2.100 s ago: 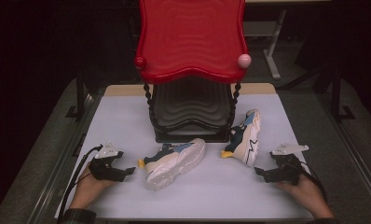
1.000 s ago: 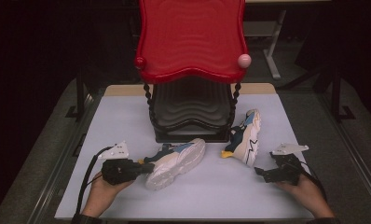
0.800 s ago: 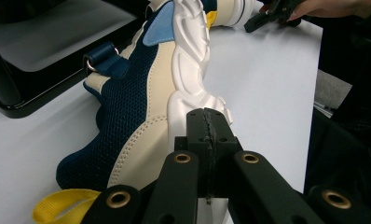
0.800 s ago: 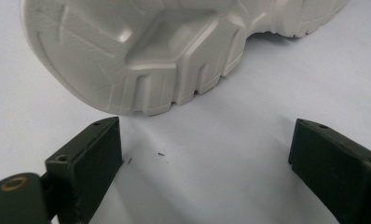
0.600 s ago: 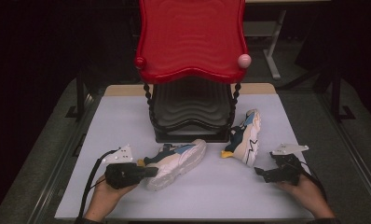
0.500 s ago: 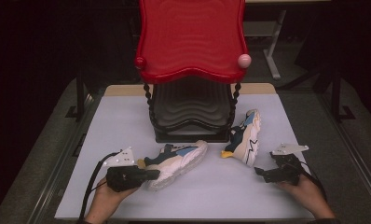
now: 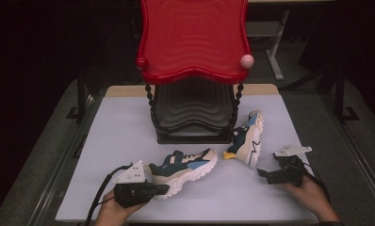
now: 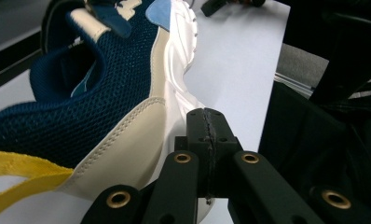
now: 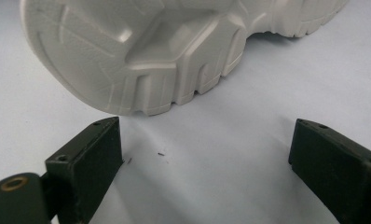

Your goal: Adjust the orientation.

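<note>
left tool (image 7: 163, 189) moved beside near shoe (image 7: 188, 168), right unmoved

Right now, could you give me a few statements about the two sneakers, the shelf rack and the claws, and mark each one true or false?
1. The left claw has its jaws shut, beside the heel of the blue, beige and white mesh sneaker. True.
2. The right claw grips the second sneaker. False: its jaws stand open, apart from the sneaker lying on its side, whose white sole faces it.
3. Both sneakers sit on the red wavy plastic shelf. False: both lie on the white table top, in front of the rack.
4. A yellow pull loop hangs at the heel of the sneaker by the left claw. True.
</note>
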Available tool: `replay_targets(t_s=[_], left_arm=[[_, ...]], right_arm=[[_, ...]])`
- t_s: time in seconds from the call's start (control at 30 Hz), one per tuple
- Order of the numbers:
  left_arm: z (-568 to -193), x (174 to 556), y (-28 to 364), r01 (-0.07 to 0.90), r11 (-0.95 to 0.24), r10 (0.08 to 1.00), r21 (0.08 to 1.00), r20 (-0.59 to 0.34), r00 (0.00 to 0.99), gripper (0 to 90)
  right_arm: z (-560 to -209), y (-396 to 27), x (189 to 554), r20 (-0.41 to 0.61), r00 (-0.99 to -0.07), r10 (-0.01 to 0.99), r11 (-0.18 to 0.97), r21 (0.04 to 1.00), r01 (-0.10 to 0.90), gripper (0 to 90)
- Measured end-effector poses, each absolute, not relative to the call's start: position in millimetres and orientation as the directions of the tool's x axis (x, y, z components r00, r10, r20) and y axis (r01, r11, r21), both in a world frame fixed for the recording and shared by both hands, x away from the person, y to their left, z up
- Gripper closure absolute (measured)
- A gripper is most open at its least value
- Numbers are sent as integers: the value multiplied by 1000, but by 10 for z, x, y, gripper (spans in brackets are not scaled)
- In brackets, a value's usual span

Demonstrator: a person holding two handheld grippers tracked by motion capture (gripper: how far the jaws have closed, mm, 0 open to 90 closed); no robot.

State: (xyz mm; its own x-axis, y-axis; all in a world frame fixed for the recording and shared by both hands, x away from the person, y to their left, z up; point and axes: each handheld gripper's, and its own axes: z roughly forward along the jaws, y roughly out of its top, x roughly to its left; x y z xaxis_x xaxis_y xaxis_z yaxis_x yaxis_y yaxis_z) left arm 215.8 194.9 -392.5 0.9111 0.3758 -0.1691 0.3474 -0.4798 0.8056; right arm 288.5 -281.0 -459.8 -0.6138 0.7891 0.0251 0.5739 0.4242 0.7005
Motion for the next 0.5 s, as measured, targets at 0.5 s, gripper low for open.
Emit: replay_targets(t_s=[0.5], left_arm=[[-4136,1984,1673,311,-636,327,706,-119,937,897]], right_arm=[[-4599,-2810,2885,24,-615,789,425,701,573,87]])
